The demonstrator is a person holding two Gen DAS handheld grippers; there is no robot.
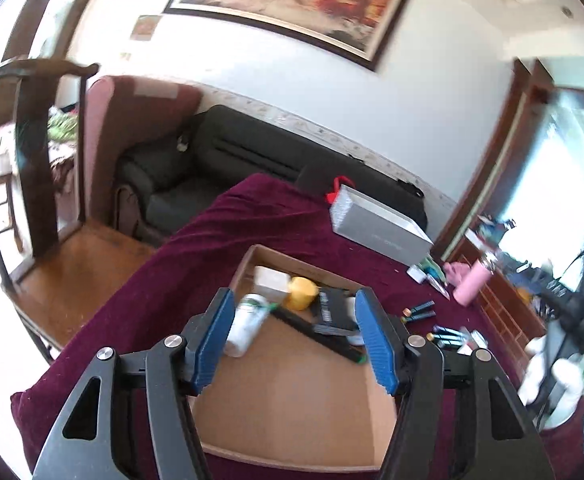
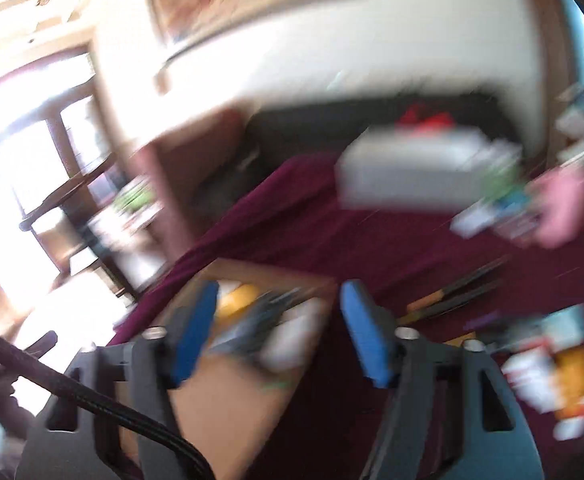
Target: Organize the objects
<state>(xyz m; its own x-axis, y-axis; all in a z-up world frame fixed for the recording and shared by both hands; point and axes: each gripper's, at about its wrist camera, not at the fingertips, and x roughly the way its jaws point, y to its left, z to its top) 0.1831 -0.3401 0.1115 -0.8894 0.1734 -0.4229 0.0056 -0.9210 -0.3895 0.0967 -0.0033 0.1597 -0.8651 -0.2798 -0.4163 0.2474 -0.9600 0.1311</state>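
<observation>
Two hand-held grippers are in view, both with nothing between their blue pads. The left hand-held gripper (image 1: 296, 336) hangs over the cardboard tray (image 1: 292, 396) with its jaws moderately apart. The right hand-held gripper (image 2: 277, 334) stands wide; its view is heavily blurred.

The tray sits on the worktop, which is draped in a maroon cloth (image 1: 179, 280). It serves as the collection point. Grouped at its far end lie a white bottle (image 1: 247, 326), a white box (image 1: 271, 280), a yellow round item (image 1: 302, 292) and a black flat item (image 1: 332, 314), leaving the near floor bare for further intake.

Loose batteries (image 1: 420, 312) lie on the cloth just beside the tray, not yet collected. A grey box (image 1: 380, 226) and a pink bottle (image 1: 472, 284) stand further off. Judgement: sorting is partly complete.
</observation>
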